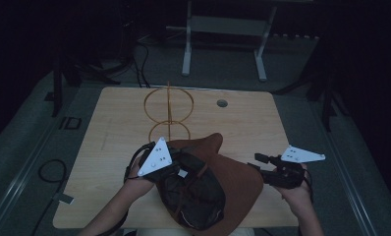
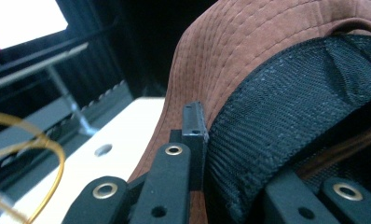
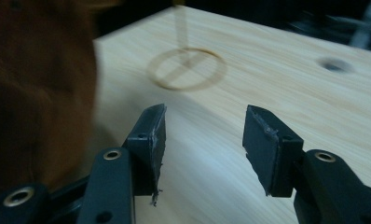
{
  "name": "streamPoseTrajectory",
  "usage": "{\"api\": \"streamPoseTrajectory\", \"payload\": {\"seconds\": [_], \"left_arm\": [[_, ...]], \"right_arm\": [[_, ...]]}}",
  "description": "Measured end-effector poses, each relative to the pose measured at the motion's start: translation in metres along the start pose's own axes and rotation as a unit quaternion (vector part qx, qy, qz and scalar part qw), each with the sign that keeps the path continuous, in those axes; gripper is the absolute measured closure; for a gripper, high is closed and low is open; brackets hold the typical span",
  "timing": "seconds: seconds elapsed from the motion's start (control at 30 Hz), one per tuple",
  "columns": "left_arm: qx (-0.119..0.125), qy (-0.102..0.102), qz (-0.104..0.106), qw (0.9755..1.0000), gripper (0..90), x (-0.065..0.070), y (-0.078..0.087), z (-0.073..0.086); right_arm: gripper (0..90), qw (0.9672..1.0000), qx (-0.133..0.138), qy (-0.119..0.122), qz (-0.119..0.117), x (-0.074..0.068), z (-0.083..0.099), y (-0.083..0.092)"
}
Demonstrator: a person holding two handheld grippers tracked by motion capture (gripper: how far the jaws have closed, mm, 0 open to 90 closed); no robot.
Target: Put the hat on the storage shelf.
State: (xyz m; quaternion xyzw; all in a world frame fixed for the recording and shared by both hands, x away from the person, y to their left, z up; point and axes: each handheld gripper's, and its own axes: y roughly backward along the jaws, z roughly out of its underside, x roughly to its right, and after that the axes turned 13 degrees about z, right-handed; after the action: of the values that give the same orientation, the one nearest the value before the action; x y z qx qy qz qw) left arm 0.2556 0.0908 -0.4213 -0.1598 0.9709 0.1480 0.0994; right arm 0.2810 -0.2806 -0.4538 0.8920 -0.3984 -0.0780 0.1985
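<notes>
A brown brimmed hat [image 1: 240, 183] lies crown-down near the table's front edge, its black mesh lining [image 1: 196, 196] facing up. My left gripper [image 1: 182, 168] is shut on the hat's edge; in the left gripper view [image 2: 221, 140] one jaw presses the brown fabric [image 2: 230, 51] while the mesh [image 2: 286, 121] hides the other. My right gripper [image 1: 258, 162] hovers open just right of the hat, with nothing between its jaws [image 3: 204, 135]. The hat is a brown blur [image 3: 34, 93] at the left of the right gripper view.
A gold wire hat stand [image 1: 169, 110] rises at the table's middle back; its loop [image 2: 48, 154] and its base ring [image 3: 187, 69] are also in view. A cable hole [image 1: 222, 103] sits right of it. The wooden table [image 1: 115, 132] has bare room on both sides.
</notes>
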Motion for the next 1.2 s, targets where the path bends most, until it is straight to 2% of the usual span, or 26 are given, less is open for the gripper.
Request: {"api": "streamPoseTrajectory", "payload": {"seconds": [0.03, 0.07, 0.1, 0.13, 0.2, 0.23, 0.3, 0.33, 0.37, 0.4, 0.5, 0.57, 0.63, 0.77, 0.8, 0.83, 0.87, 0.93, 1.07, 1.13, 1.2], "left_arm": [[0.008, 0.000, 0.009, 0.9999, 86.4, 0.002, 0.000, -0.002], [0.014, -0.002, 0.015, 0.9998, 86.4, 0.003, -0.001, -0.004], [0.017, 0.001, 0.020, 0.9997, 86.4, 0.005, -0.003, -0.005], [0.017, 0.000, 0.025, 0.9995, 86.4, 0.007, -0.005, -0.005], [0.009, 0.000, 0.030, 0.9995, 86.4, 0.010, -0.011, -0.003], [-0.004, 0.001, 0.032, 0.9995, 86.4, 0.012, -0.016, 0.000], [-0.012, 0.003, 0.034, 0.9994, 86.4, 0.013, -0.019, 0.001], [-0.019, 0.001, 0.034, 0.9993, 86.4, 0.015, -0.021, 0.003], [-0.009, 0.009, 0.040, 0.9991, 86.4, 0.017, -0.023, 0.005], [-0.009, 0.009, 0.040, 0.9991, 86.4, 0.017, -0.023, 0.005], [0.000, -0.005, 0.041, 0.9991, 86.4, 0.023, -0.026, 0.005], [-0.004, -0.013, 0.042, 0.9990, 86.3, 0.027, -0.029, 0.005], [-0.006, -0.021, 0.034, 0.9992, 86.3, 0.030, -0.032, 0.005], [0.001, -0.016, 0.025, 0.9996, 86.3, 0.032, -0.033, 0.003], [0.001, -0.016, 0.025, 0.9996, 86.3, 0.032, -0.033, 0.003], [-0.007, -0.026, 0.014, 0.9995, 86.1, 0.033, -0.036, 0.001], [-0.007, -0.024, 0.014, 0.9996, 86.1, 0.033, -0.036, 0.001], [-0.011, -0.029, -0.001, 0.9995, 86.1, 0.035, -0.038, -0.001], [-0.012, -0.025, -0.011, 0.9995, 85.5, 0.034, -0.040, -0.001], [-0.011, -0.023, -0.011, 0.9996, 85.2, 0.033, -0.039, -0.001], [-0.010, -0.014, -0.005, 0.9998, 85.1, 0.031, -0.038, -0.002]], "right_arm": [[50.0, 0.9998, 0.007, 0.008, -0.017, -0.007, -0.001, -0.001], [50.0, 0.9998, 0.007, 0.008, -0.017, -0.007, -0.001, -0.001], [48.5, 0.9982, 0.028, 0.028, -0.046, -0.020, -0.005, -0.004], [48.5, 0.9969, 0.036, 0.037, -0.060, -0.026, -0.007, -0.005], [44.8, 0.9930, 0.055, 0.055, -0.088, -0.038, -0.011, -0.007], [44.0, 0.9908, 0.063, 0.064, -0.101, -0.042, -0.013, -0.008], [41.7, 0.9865, 0.076, 0.063, -0.131, -0.049, -0.016, -0.009], [40.2, 0.9850, 0.077, 0.074, -0.136, -0.053, -0.017, -0.010], [39.0, 0.9838, 0.078, 0.076, -0.142, -0.055, -0.018, -0.012], [38.6, 0.9823, 0.081, 0.072, -0.153, -0.057, -0.017, -0.015], [36.3, 0.9816, 0.078, 0.072, -0.159, -0.061, -0.016, -0.020], [35.7, 0.9778, 0.090, 0.069, -0.176, -0.065, -0.016, -0.026], [36.0, 0.9742, 0.107, 0.070, -0.186, -0.068, -0.018, -0.026], [37.3, 0.9724, 0.111, 0.070, -0.193, -0.069, -0.021, -0.027], [37.3, 0.9702, 0.111, 0.065, -0.205, -0.070, -0.022, -0.029], [42.9, 0.9695, 0.110, 0.071, -0.207, -0.072, -0.024, -0.032], [44.6, 0.9701, 0.109, 0.071, -0.205, -0.071, -0.025, -0.032], [46.8, 0.9702, 0.111, 0.066, -0.206, -0.069, -0.026, -0.033], [55.6, 0.9743, 0.108, 0.046, -0.192, -0.066, -0.028, -0.035], [63.2, 0.9770, 0.106, 0.045, -0.179, -0.066, -0.030, -0.036], [65.5, 0.9780, 0.100, 0.035, -0.179, -0.065, -0.032, -0.037]]}}
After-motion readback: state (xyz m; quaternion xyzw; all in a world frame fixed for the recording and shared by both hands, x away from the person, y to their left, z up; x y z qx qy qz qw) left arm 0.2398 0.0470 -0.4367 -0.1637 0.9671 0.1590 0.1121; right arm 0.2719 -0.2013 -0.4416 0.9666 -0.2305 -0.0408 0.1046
